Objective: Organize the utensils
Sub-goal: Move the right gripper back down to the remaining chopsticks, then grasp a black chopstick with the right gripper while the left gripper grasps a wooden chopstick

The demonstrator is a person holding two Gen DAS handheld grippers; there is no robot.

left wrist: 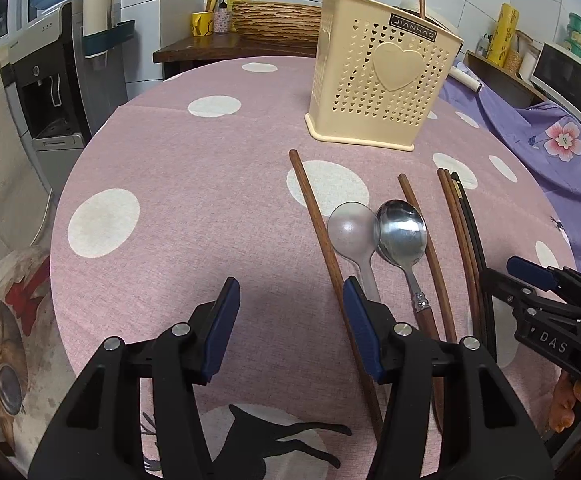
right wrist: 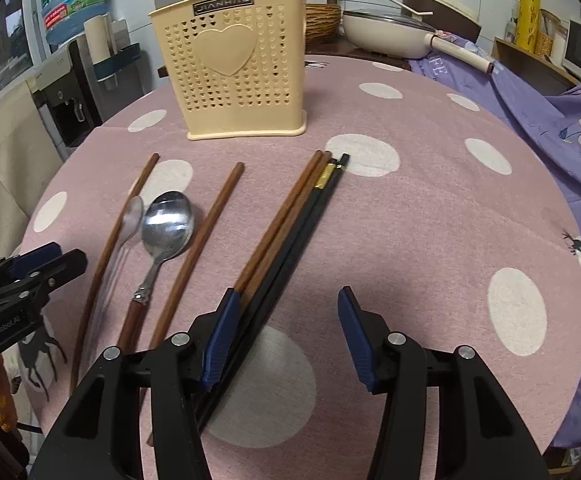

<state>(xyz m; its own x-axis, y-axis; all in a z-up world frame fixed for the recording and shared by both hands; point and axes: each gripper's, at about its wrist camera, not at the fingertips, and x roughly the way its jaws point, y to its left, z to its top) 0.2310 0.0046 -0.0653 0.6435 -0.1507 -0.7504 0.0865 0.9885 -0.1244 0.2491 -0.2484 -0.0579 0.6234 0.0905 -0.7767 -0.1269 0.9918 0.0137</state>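
A cream perforated utensil holder (left wrist: 382, 76) (right wrist: 232, 64) stands at the back of the pink dotted table, with one chopstick sticking out of it. Before it lie a steel spoon (left wrist: 402, 228) (right wrist: 166, 224), a clear plastic spoon (left wrist: 350, 228) (right wrist: 130, 216), two single brown chopsticks (left wrist: 318, 232) (right wrist: 206, 236) and a bundle of brown and black chopsticks (left wrist: 462, 232) (right wrist: 294, 216). My left gripper (left wrist: 290, 300) is open and empty, left of the spoons. My right gripper (right wrist: 286, 308) is open, its left finger beside the bundle; it also shows in the left wrist view (left wrist: 530, 280).
The round table (left wrist: 194, 200) drops off at left and front. A water dispenser (left wrist: 50, 80) stands at left. A pan (right wrist: 390, 32) and purple cloth (right wrist: 550, 112) lie at right, and a wooden basket (left wrist: 278, 20) stands behind.
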